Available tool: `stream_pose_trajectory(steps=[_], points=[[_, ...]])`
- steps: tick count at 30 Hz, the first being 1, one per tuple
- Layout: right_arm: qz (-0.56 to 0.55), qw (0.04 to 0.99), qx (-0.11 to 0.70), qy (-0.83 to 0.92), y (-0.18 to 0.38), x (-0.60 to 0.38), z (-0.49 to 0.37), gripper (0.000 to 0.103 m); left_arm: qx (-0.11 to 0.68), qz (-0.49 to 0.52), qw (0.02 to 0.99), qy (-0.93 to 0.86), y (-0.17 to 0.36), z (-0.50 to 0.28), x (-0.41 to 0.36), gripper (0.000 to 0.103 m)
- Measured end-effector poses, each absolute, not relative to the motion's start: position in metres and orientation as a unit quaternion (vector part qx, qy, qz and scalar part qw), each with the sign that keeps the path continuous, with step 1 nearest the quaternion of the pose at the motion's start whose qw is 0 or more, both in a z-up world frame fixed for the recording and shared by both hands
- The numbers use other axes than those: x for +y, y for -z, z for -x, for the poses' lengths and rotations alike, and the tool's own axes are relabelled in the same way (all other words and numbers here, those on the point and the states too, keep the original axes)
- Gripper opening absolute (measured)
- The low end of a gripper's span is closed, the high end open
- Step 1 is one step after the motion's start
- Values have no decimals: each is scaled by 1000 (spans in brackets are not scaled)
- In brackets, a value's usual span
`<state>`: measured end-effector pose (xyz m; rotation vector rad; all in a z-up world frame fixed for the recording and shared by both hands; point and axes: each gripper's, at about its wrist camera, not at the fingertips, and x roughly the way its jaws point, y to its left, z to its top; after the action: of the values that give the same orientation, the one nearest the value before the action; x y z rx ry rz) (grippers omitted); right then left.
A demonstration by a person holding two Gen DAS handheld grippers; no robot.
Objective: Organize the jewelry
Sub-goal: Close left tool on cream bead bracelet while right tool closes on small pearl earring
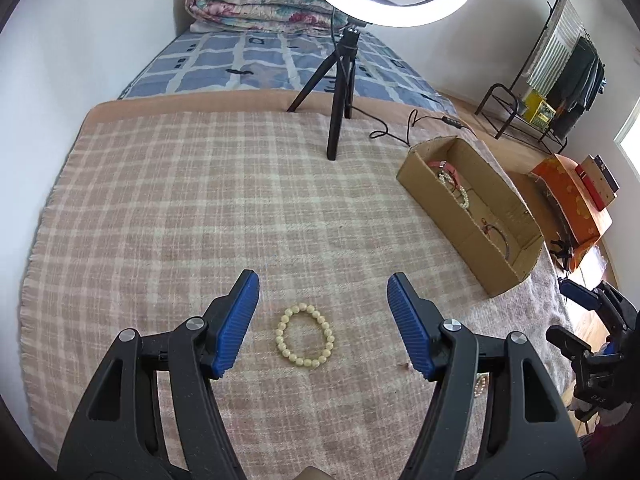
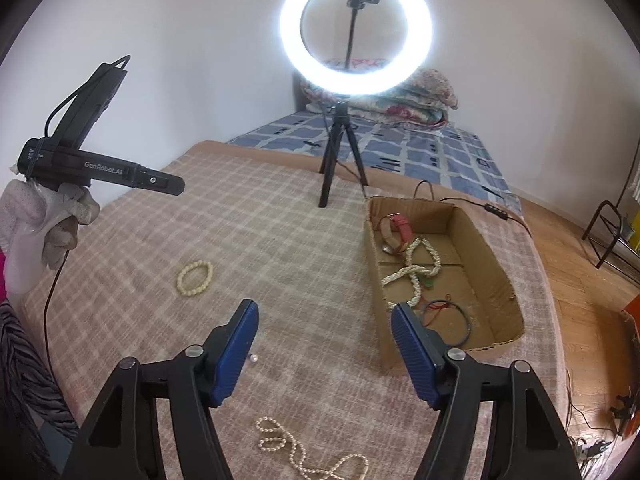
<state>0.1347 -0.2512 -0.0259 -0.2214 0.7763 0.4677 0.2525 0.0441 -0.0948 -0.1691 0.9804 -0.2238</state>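
On the bed's plaid blanket (image 1: 168, 208), the left gripper (image 1: 323, 300) hovers with fingers spread wide and empty over a cream bead bracelet (image 1: 305, 335). The right gripper (image 2: 324, 328) also stands apart, holding nothing, above a pearl necklace (image 2: 296, 452) near the blanket's front edge. A cardboard box (image 2: 492, 264) toward the right edge holds a watch (image 2: 402, 226), pearls and bangles.
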Motion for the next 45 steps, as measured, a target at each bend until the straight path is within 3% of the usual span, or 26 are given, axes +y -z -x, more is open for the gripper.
stream_pose_trajectory(steps=[2, 10, 13, 22, 45], points=[[118, 882, 384, -247, 34, -238, -132, 54, 480, 83, 867, 106, 106, -252, 49, 63], [181, 831, 412, -326, 72, -188, -121, 42, 520, 88, 843, 103, 144, -255, 59, 60], [191, 814, 422, -349, 84, -178, -122, 38, 537, 89, 833, 101, 158, -256, 61, 49], [216, 781, 452, -372, 115, -163, -135, 28, 572, 75, 811, 93, 194, -265, 59, 49], [248, 755, 478, -375, 151, -144, -157, 17, 581, 52, 807, 97, 217, -282, 50, 49]])
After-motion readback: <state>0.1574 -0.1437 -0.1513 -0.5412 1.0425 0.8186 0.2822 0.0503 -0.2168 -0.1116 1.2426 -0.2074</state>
